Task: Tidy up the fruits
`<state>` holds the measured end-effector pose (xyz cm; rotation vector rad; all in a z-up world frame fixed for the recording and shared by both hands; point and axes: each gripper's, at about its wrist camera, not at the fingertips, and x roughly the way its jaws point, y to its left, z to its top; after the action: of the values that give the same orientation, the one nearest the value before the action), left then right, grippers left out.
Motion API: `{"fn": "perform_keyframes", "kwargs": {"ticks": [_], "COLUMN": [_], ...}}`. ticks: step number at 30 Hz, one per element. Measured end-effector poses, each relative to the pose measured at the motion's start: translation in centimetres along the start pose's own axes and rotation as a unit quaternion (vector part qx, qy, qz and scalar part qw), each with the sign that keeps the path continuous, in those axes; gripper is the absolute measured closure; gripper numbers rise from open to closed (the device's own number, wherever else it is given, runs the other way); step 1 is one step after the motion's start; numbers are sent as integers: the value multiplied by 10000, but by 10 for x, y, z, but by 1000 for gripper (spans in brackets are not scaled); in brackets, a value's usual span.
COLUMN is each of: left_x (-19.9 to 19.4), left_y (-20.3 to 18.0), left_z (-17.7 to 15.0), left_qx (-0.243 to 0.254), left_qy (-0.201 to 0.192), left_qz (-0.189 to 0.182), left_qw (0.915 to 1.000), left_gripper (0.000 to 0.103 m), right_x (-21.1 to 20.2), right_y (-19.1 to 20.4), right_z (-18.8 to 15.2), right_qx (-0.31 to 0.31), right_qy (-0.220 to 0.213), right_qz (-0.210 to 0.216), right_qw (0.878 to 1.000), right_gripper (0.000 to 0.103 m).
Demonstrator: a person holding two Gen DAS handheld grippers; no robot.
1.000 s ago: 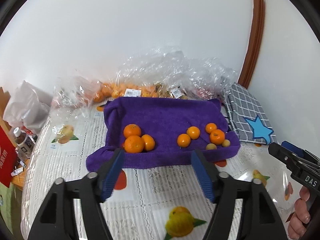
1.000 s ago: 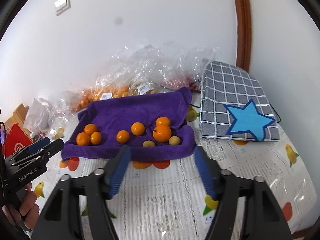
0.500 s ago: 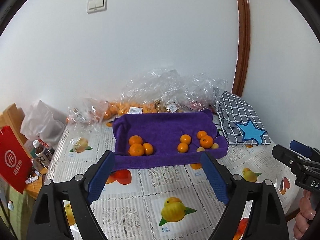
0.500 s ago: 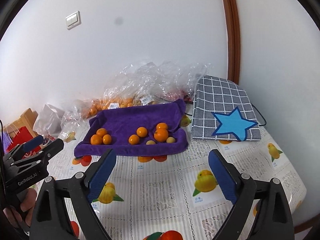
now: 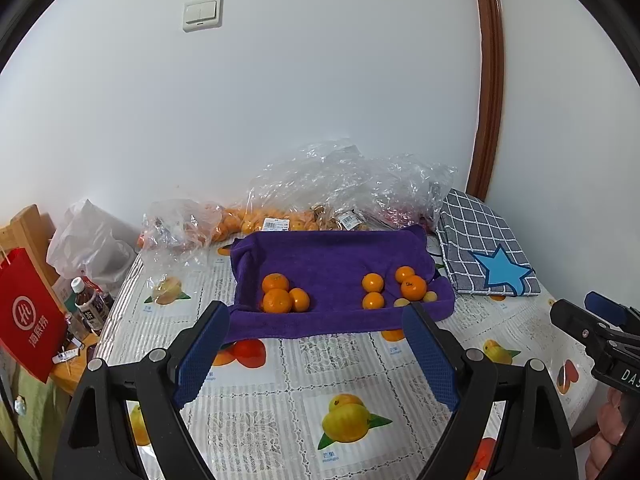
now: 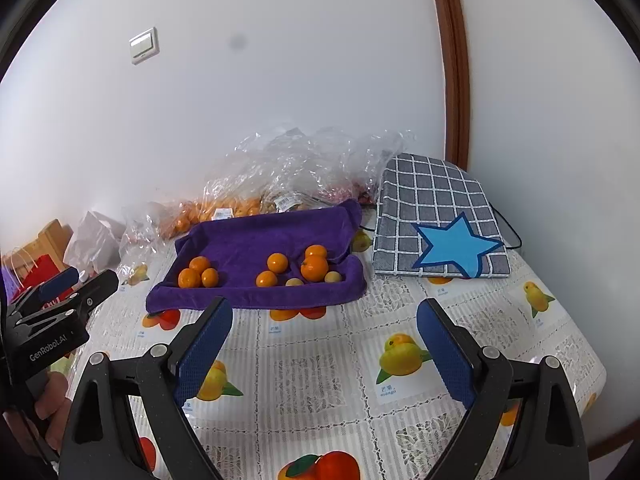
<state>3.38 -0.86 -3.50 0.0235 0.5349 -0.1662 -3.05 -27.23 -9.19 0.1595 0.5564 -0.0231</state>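
Both tools (image 5: 316, 354) (image 6: 324, 350) wider, apparently farther back

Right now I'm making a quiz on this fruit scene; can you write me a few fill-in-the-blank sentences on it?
1. The oranges lie on a ____ towel.
2. The checked cushion bears a blue ____.
3. The left group holds ____ oranges.
4. Both the left gripper and the right gripper have their jaws ____.

Missing words: purple; star; three; open
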Motion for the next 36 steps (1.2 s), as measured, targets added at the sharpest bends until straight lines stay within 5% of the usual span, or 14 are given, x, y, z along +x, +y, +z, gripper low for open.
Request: {"fn": "perform_keyframes", "kwargs": {"ticks": [36], "left_x": [-5], "left_y": [-2], "left_z": [2], "left_qx": [-73], "left_qy": [-71], "left_qz": [35], "left_qw": [9999], "left_gripper": [15], "right_x": [-2], "right_y": [11], "right_z": [0], "right_qx": [-212], "right_qy": [-53], "right_qz": [54], "right_qw": [9997], "right_gripper": [10]}}
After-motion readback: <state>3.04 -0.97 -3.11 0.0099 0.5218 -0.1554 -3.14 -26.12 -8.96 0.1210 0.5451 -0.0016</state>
